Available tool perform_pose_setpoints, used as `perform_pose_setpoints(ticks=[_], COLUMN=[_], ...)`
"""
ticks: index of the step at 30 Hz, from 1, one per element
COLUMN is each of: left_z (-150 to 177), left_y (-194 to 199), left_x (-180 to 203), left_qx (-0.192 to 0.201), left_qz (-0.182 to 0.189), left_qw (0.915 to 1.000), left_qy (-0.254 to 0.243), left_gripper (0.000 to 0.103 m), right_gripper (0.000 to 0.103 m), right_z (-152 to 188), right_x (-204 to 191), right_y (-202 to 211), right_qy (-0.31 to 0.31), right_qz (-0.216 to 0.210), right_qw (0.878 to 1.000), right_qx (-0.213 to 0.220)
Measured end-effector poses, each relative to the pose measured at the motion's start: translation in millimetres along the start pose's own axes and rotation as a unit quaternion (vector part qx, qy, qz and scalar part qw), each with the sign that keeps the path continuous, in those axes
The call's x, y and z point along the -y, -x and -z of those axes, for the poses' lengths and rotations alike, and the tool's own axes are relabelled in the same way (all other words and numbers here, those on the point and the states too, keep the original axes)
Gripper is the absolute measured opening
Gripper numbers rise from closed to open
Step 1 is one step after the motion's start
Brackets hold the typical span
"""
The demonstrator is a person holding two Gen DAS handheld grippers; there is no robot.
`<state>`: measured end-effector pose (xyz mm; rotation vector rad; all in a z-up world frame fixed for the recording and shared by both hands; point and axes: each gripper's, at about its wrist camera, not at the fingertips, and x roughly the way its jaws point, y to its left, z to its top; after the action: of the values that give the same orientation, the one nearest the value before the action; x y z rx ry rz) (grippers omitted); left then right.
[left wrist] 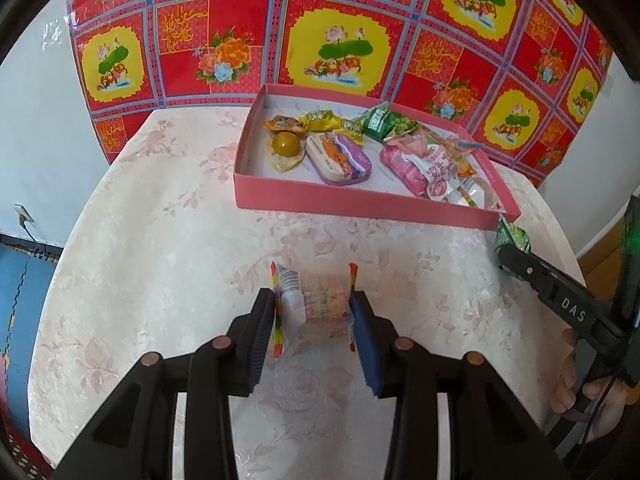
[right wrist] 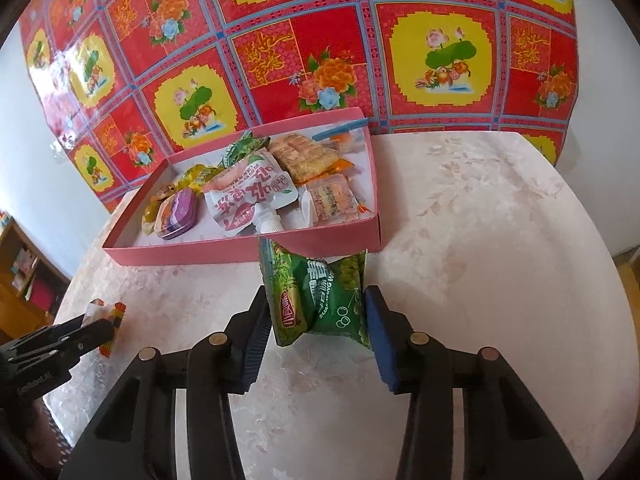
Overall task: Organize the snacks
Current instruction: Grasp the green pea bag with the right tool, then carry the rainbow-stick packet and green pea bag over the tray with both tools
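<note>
Your left gripper is pinching a small clear-wrapped snack by its striped ends, above the pale floral tabletop and well short of the pink box. Your right gripper is clamped on a green snack bag, crumpled between the pads just in front of the box's near wall. Inside the box lie a purple tin, a white spouted pouch and wrapped crackers.
</note>
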<state>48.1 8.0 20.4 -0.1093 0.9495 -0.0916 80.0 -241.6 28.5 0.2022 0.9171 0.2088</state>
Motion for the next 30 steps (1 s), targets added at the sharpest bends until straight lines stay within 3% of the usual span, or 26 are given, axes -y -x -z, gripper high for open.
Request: perform_pose_setpoints(ticks=[14, 30], left_z=[-18.6, -69.0], left_y=[11.5, -1.8], left_x=[0.6, 8.2], left_qx=[0.026, 0.058], left_qz=[0.007, 0.012], left_qw=[0.9996, 0.9979], left_qy=[-0.007, -0.026], left_gripper=[0.041, 0.041], right_gripper=[0.046, 0.046], right_z=[-2.9, -34.7], right_x=[-3.7, -23.4], right_y=[16.8, 11.1], right_qy=[-0.002, 0.025], right_qz=[-0.013, -0.022], right_qw=[1.000, 0.999], right_qx=[0.010, 0.028])
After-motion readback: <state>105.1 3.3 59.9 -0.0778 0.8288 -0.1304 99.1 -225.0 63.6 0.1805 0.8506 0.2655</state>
